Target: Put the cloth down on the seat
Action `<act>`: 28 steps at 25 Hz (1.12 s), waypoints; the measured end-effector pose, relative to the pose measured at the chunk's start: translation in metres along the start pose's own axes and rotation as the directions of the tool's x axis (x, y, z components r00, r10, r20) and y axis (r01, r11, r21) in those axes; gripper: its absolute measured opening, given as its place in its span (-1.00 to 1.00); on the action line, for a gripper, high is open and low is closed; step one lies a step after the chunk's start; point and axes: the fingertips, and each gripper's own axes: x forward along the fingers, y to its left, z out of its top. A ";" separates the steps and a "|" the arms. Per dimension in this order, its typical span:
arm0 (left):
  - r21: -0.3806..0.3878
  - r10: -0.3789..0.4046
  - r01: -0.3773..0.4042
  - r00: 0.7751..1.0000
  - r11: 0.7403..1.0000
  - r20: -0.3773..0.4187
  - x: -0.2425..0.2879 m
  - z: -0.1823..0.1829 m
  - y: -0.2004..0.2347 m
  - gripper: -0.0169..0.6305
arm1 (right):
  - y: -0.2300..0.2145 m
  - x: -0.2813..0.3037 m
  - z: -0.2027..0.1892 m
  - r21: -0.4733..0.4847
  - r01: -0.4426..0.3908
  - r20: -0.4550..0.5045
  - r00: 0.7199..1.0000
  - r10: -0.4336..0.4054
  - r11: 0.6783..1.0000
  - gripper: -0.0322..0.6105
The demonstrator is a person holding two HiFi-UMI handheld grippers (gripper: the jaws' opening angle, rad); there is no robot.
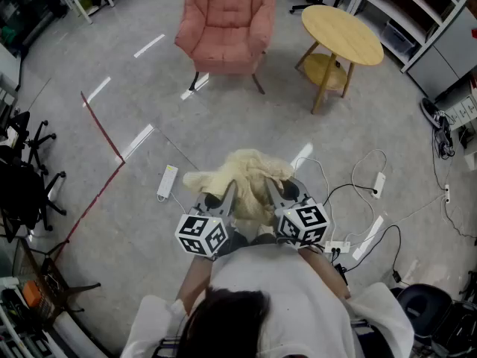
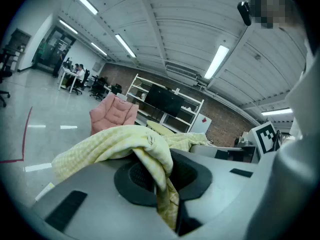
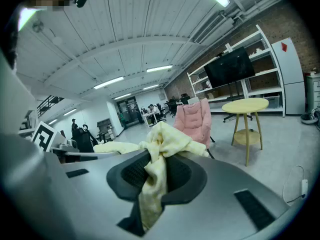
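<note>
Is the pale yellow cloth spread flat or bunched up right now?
Bunched up. The pale yellow cloth sits crumpled between the left gripper and right gripper, both shut on it, short of the pink padded armchair.

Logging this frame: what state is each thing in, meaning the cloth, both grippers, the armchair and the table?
cloth: bunched, held up off the floor by both grippers, not yet on the seat.
left gripper: jaws shut on the cloth.
right gripper: jaws shut on the cloth.
pink armchair: upright, nothing on its seat.
round table: upright, top bare.
</note>
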 end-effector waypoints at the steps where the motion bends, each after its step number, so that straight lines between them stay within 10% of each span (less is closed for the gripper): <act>1: -0.001 -0.001 0.001 1.000 1.000 -0.001 0.000 0.000 0.001 -0.76 | 0.000 0.001 0.000 -0.001 0.004 -0.001 1.000 -0.004 1.000 -0.66; 28: -0.011 -0.055 0.056 0.998 0.998 0.017 -0.006 0.034 0.071 -0.76 | 0.048 0.059 0.011 -0.013 0.055 0.057 0.997 -0.055 0.998 -0.64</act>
